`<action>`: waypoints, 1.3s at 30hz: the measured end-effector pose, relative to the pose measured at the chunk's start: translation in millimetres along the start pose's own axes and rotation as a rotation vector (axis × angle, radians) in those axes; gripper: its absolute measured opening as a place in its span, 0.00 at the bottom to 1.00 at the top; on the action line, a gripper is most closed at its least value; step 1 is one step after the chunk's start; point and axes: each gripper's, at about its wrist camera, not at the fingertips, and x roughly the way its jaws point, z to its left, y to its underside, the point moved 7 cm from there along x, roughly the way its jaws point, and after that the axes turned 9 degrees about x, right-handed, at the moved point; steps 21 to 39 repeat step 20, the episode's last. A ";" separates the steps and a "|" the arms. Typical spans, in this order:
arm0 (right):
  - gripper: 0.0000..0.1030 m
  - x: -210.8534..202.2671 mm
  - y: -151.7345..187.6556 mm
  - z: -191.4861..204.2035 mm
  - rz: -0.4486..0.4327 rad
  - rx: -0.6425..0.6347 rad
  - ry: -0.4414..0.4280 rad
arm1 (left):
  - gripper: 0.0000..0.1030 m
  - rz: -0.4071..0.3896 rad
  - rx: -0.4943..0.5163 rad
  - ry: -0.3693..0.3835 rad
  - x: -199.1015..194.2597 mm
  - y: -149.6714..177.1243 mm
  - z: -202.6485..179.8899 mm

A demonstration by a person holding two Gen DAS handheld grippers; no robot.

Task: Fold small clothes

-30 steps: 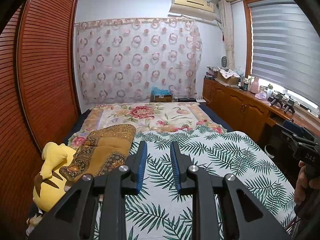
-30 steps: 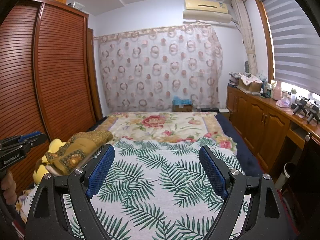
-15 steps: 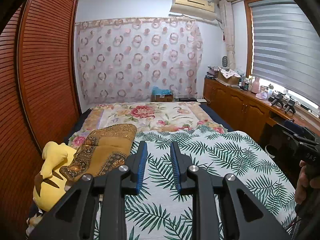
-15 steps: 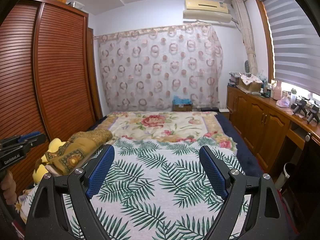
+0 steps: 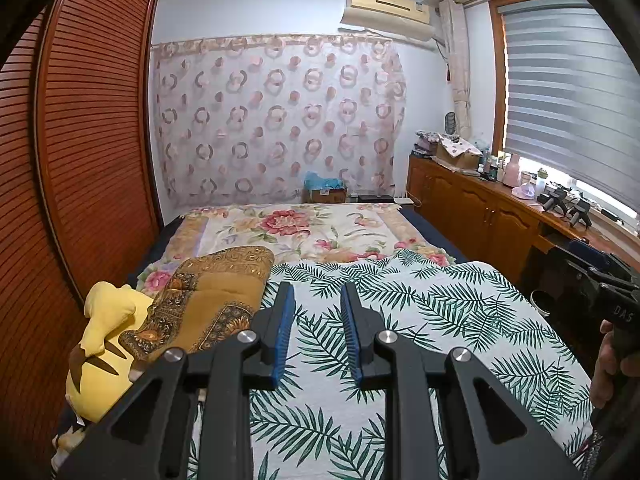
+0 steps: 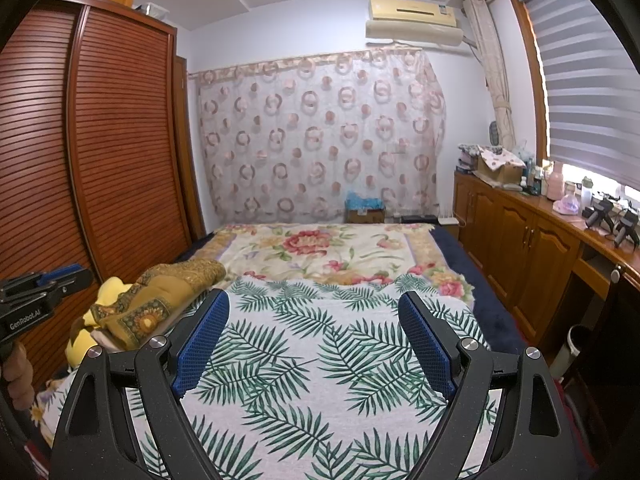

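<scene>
No small garment shows in either view. My left gripper (image 5: pixel 317 292) hovers over the near part of a bed covered by a palm-leaf blanket (image 5: pixel 420 320). Its blue pads stand a narrow gap apart with nothing between them. My right gripper (image 6: pixel 313 300) hangs above the same blanket (image 6: pixel 320 364), wide open and empty. In the left wrist view the right gripper's body (image 5: pixel 612 300) shows at the right edge, held by a hand. The left gripper's body (image 6: pixel 40 292) sits at the left edge of the right wrist view.
A floral sheet (image 5: pixel 304 228) covers the far half of the bed. A folded golden-brown quilt (image 5: pixel 208 296) and a yellow plush toy (image 5: pixel 108 320) lie at the bed's left side. A slatted wardrobe (image 5: pixel 80 160) stands left, wooden cabinets (image 6: pixel 520 248) right, a bin (image 6: pixel 572 344) below them.
</scene>
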 end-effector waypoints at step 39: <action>0.86 -0.1 -0.3 -0.2 0.000 0.000 -0.001 | 0.22 -0.002 0.000 0.000 0.1 0.9 0.5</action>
